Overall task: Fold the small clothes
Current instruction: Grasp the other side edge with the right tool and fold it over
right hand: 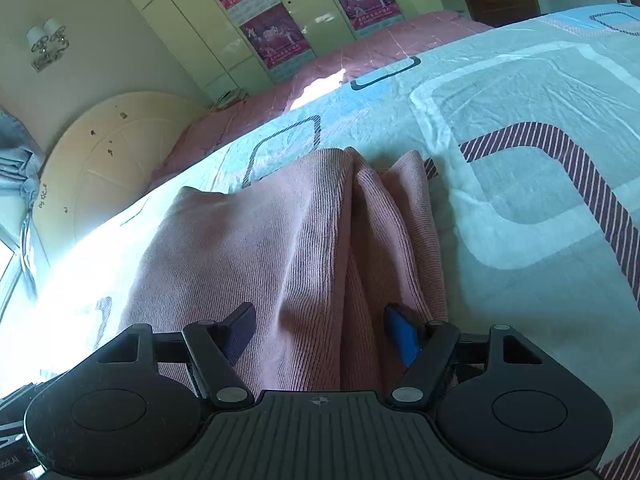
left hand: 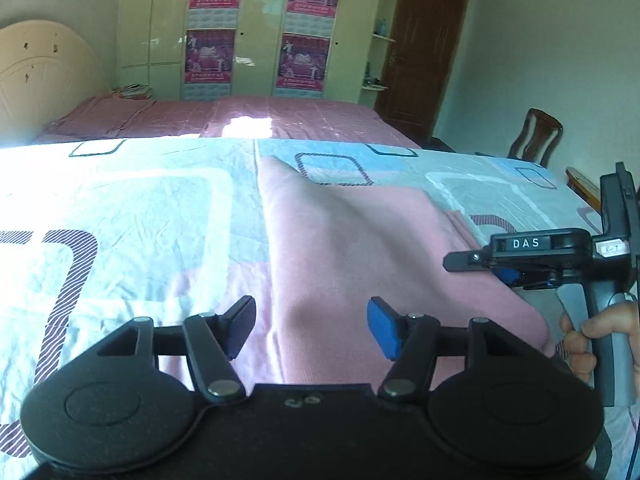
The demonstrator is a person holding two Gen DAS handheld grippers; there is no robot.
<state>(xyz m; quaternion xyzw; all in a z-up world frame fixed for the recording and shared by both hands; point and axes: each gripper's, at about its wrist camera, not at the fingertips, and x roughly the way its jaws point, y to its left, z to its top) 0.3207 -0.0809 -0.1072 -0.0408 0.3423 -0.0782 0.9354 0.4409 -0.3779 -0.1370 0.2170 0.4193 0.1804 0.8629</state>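
Both grippers hang over the bed with their jaws spread wide and nothing held. Left gripper (left hand: 311, 328) hovers over the near left part of the pink ribbed knit garment (left hand: 360, 248), one black pad above the patterned sheet and the blue pad above the cloth. Right gripper (right hand: 320, 334) straddles the same garment (right hand: 280, 240) from its right end; in the left wrist view it shows side-on at the right (left hand: 472, 261), low over the cloth's right edge.

The garment lies flat on the pale blue, white and pink bedsheet with rounded-square outlines (left hand: 140, 208), partly folded. Its long axis runs left to right across the bed. A soft raised fold runs along its length, with layered edges at the far end. The knit is fine-ribbed and matte; the sheet is thin and creased.
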